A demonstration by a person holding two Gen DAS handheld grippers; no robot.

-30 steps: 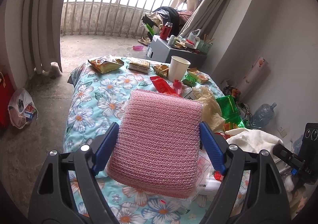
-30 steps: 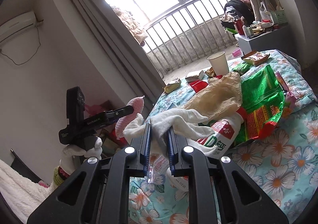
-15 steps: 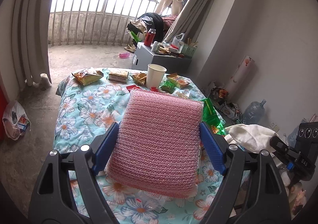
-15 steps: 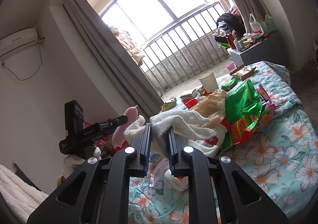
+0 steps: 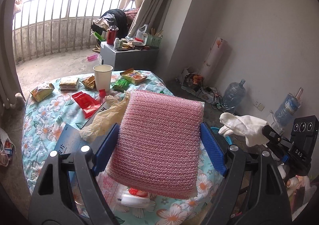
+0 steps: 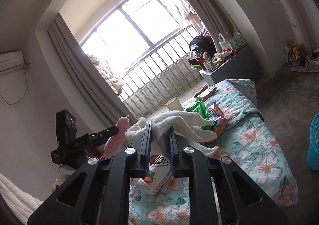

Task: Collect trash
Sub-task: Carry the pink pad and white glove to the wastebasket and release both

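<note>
My left gripper [image 5: 159, 135] is shut on a pink bubble-wrap pouch [image 5: 159, 143] and holds it above the flowered table [image 5: 45, 121]. My right gripper [image 6: 159, 131] is shut on a white cloth [image 6: 179, 123], held up over the table's near end; the cloth also shows in the left wrist view [image 5: 243, 125]. Snack wrappers [image 5: 131, 75], a red wrapper [image 5: 85, 101], a crumpled tan bag [image 5: 107, 113] and a paper cup [image 5: 102, 77] lie on the table. A blue basket [image 6: 314, 141] stands on the floor to the right.
A grey cabinet [image 5: 127, 55] with clutter stands behind the table by the balcony railing. Water bottles [image 5: 233, 95] and cables lie along the right wall. A plastic bag [image 5: 6, 145] sits on the floor at left. A milk bottle [image 6: 159, 173] lies under my right gripper.
Both grippers have lifted and swung to the right with their loads. The table has dropped lower and left in view, and the blue basket has come into the right wrist view.
</note>
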